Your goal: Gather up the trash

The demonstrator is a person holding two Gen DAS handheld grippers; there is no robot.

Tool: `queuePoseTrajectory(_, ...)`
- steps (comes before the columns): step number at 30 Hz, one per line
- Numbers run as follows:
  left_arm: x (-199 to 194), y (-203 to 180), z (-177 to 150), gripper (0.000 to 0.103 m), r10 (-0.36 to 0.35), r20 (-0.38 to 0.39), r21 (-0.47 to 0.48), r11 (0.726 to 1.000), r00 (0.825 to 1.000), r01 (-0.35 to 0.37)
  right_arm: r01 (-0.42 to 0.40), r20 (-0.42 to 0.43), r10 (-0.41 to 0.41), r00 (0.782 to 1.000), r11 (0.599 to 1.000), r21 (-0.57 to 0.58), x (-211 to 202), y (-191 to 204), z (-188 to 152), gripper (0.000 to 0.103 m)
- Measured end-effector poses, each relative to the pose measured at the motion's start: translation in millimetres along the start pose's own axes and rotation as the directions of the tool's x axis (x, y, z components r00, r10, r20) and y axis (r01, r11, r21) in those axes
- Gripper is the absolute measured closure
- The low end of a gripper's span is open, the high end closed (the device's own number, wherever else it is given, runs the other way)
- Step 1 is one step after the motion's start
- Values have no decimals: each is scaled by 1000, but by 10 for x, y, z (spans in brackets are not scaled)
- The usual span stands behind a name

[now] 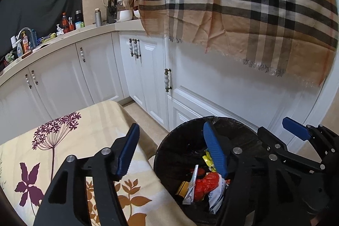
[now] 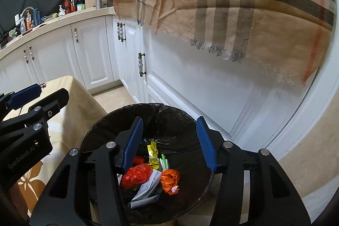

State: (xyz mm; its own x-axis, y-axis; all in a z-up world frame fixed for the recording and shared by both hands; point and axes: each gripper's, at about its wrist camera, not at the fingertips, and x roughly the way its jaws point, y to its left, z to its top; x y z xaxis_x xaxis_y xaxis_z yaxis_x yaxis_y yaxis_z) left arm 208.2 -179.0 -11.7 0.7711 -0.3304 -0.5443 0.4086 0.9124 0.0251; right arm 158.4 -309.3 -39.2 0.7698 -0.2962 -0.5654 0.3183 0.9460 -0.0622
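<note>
Both claws hang over the round black-lined trash bin [image 2: 190, 120], jaws parted and nothing between the blue pads. Right claw [image 2: 169, 141] sits square above the bin mouth; left claw [image 1: 171, 149] straddles the bin rim and the edge of the cream floral-print cloth covering the counter [image 1: 63, 141]. Neither pad touches any trash. Judgement: parted, empty jaws above a filled bin suit a drop-off, so the release step looks done.

Trash lies at the bin bottom, in a loose heap:
- crumpled red plastic bag [image 2: 137, 175], centre-left, no clear long axis
- crumpled orange plastic wrapper [image 2: 169, 180], just right of it, its twisted end pointing toward the camera
- silver-white printed foil pouch [image 2: 148, 187], between and under those two, long axis slanting from lower left to upper right
- yellow crinkled snack wrapper [image 2: 153, 151], long axis running away from the camera, toward the far wall of the bin
- green-and-white sticks [image 2: 164, 161], a small bundle, roughly parallel to the yellow wrapper

Bin stands on the floor between the cloth-covered counter and the white cabinet doors [image 2: 201, 88], placed close to the counter edge, likely for a short carry. Floral cloth shows no trash in the visible part.
</note>
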Motion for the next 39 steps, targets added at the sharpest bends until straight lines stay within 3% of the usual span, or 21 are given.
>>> queuePoseTrajectory(2,-62,28,-7,37,4,10,-9,1000,1000,-4,3,5,-3,1000,1000,3,-50,11,-9,42)
queuePoseTrajectory(16,-608,355,-242,28,67,40,-64,996,997,-65,-21,35,22,999,999,-24,-443,281,-139,25)
queuePoseTrajectory(28,-1124,587,-338,23,117,91,-89,990,989,-109,-41,99,46,994,998,-47,-917,437,-126,23)
queuePoseTrajectory(39,-1479,676,-490,21,116,116,-105,989,986,-104,-38,144,48,988,997,-72,-1311,525,-195,19)
